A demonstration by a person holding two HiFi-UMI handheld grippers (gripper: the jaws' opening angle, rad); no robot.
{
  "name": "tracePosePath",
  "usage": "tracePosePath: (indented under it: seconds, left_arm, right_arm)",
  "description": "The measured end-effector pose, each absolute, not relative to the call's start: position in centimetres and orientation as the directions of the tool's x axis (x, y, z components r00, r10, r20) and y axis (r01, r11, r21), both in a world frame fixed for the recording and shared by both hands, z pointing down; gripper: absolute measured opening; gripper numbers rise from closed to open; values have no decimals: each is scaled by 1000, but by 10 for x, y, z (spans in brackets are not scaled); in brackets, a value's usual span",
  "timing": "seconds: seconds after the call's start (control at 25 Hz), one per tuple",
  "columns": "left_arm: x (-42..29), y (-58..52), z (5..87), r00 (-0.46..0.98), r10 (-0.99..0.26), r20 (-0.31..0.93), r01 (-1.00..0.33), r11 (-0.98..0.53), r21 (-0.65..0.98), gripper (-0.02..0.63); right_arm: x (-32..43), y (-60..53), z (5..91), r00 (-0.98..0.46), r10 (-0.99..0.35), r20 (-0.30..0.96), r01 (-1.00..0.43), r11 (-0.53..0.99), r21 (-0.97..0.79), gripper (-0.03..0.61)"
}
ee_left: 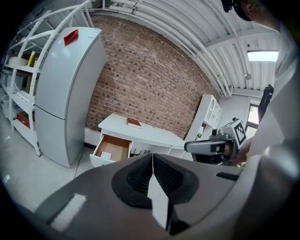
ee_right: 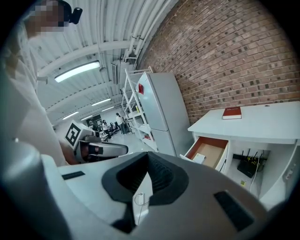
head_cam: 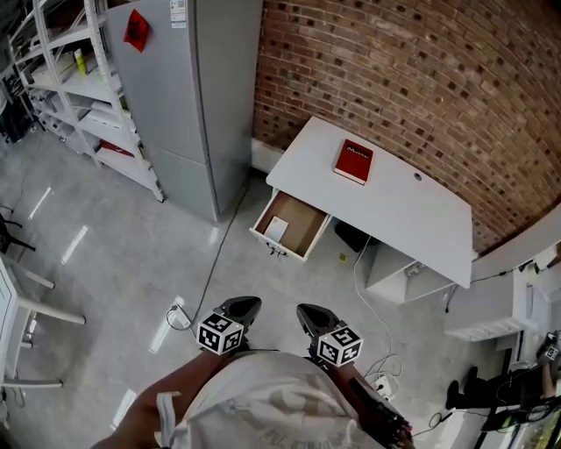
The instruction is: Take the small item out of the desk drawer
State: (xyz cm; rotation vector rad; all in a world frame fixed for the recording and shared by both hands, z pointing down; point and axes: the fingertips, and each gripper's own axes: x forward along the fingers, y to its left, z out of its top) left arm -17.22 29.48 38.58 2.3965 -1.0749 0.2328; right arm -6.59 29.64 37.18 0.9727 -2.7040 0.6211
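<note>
Jaws closed, empty, left hand-held gripper [ee_left: 152, 159], right hand-held gripper [ee_right: 148, 165]

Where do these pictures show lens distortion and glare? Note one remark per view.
Head view: the brick wall bows, light streaks glare on the floor. Left gripper view: fisheye, dark corners, blown-out ceiling light. Right gripper view: fisheye, bright tube lamp.

No wording could be read from where I stood. The red book [head_cam: 353, 161], upper centre of the head view, bore a pale title too small to make out. So did the white label [head_cam: 178, 12] and red sticker [head_cam: 136, 29] on the grey fridge [head_cam: 188, 96], upper left. My left gripper [head_cam: 245, 307] and right gripper [head_cam: 307, 314] carried only patterned square markers.
</note>
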Motion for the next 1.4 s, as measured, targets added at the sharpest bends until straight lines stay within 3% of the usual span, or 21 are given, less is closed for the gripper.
tracePosePath:
  seconds: [0.8, 1.4]
  left_arm:
    - [-254, 280, 397, 688, -621, 377, -726, -569, 387, 9]
    - [-246, 263, 395, 744, -553, 374, -667, -642, 377, 9]
  right_arm:
    - [-136, 281, 388, -694, -625, 358, -720, 599, -350, 5]
    - [-125, 274, 379, -618, -710, 338, -783, 519, -344, 5]
